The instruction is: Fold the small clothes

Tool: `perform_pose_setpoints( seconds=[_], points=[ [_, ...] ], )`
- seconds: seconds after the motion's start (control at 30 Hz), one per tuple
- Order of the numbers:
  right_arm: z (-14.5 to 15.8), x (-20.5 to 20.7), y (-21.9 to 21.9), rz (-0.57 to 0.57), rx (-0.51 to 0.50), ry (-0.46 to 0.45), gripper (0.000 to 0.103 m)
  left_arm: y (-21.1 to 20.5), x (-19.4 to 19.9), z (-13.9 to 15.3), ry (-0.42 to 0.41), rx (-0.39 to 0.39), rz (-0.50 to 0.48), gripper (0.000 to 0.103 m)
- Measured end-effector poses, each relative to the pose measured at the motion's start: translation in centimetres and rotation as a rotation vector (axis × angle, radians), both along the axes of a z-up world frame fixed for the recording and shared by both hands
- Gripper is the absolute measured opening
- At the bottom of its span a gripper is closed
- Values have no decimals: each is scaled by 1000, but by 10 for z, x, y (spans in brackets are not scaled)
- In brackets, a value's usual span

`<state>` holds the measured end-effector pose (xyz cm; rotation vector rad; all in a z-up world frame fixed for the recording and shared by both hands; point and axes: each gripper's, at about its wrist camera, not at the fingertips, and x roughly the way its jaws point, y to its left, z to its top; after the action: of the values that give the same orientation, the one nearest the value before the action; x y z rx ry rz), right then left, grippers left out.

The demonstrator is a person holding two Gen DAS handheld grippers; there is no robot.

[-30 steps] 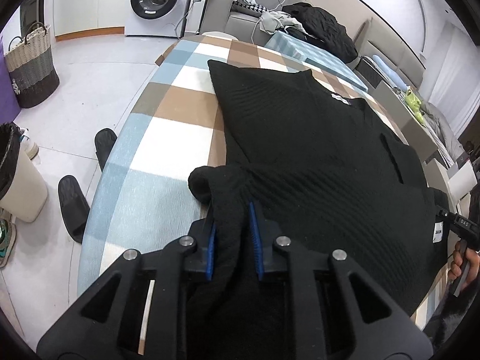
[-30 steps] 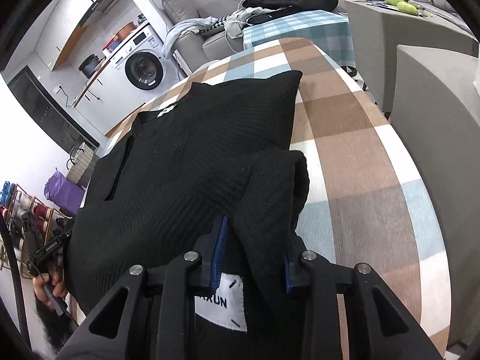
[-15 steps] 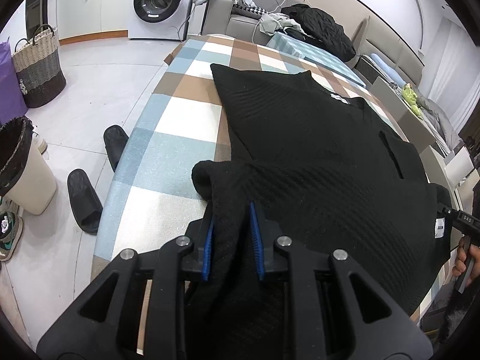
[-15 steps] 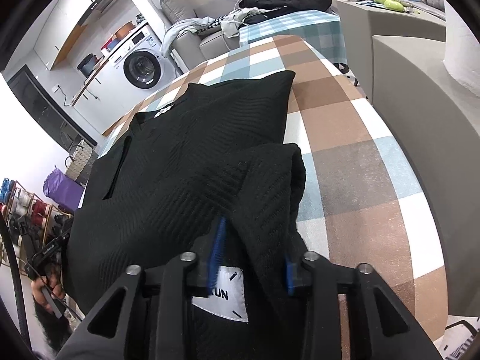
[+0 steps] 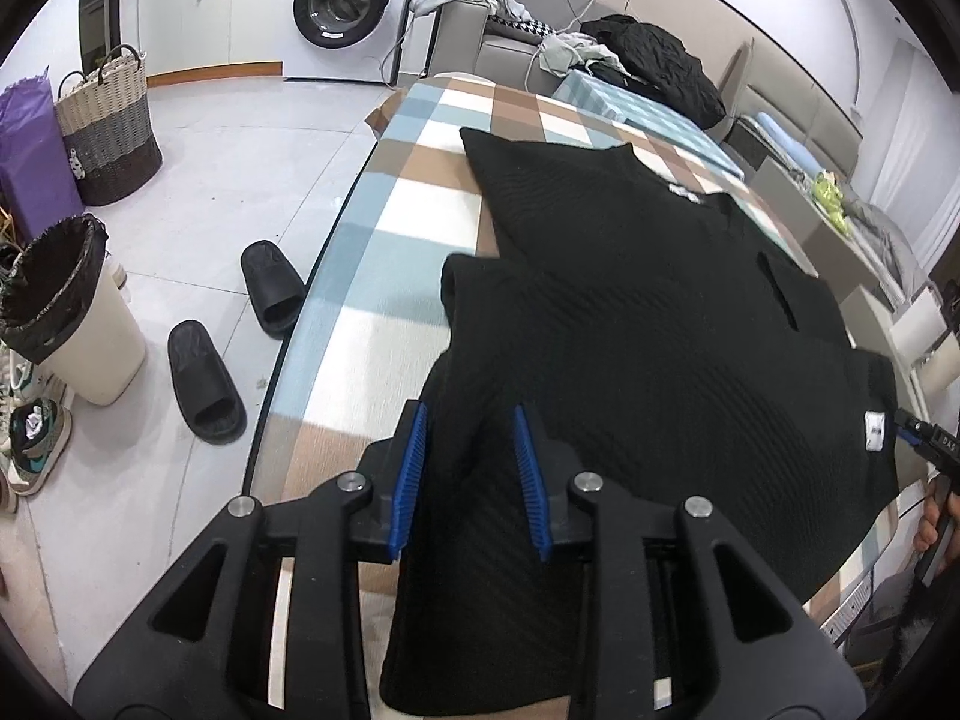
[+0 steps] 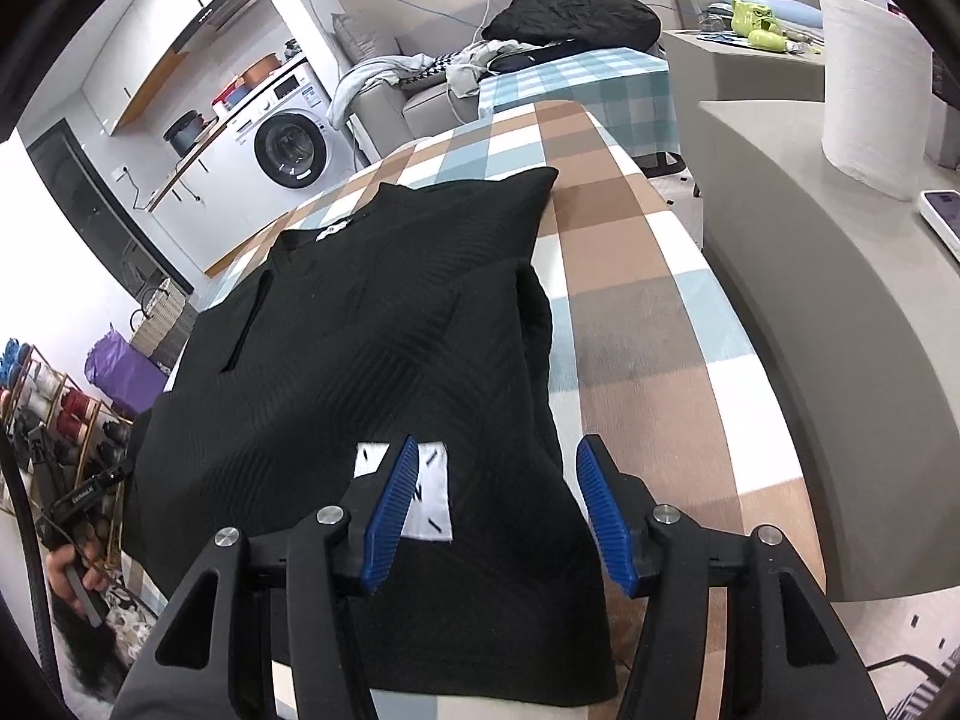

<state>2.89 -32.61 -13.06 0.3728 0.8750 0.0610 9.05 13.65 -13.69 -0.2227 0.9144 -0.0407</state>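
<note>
A black ribbed knit top (image 5: 648, 312) lies spread on the checked tablecloth (image 5: 384, 252), its side parts folded in over the body. My left gripper (image 5: 468, 468) hangs over the near left edge of the top. Its jaws are opening, and the folded black fabric lies slack between the blue pads (image 5: 411, 474). In the right wrist view the same top (image 6: 360, 324) shows a white label (image 6: 432, 492) near my right gripper (image 6: 498, 510). Its jaws are opening wide above the fabric, with neither pad pressing on it.
On the floor left of the table are two black slippers (image 5: 207, 378), a bin (image 5: 66, 312) and a woven basket (image 5: 108, 132). A grey counter (image 6: 840, 324) with a paper roll (image 6: 870, 84) runs along the table's right side. A hand (image 6: 66, 570) shows at the left.
Both grippers have drawn back toward the near table edge. The jaws of both have widened, the right much more. The folded parts they held up now lie flat on the top.
</note>
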Motion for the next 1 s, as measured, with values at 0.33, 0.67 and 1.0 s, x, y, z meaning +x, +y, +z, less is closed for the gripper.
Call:
perform_pose_setpoints(
  seconds=[0.33,0.67,1.0],
  points=[
    [-9,1,11,49,-29,3,56,-2,-7,-3,21,17,16,27],
    [-8,-5,17,57,-52,-25,45,-8,-5,-5,20,23,8,27],
    [25,-22,28,85,-140,-186,4,-12,-8,15,-55,41,16,3]
  ],
)
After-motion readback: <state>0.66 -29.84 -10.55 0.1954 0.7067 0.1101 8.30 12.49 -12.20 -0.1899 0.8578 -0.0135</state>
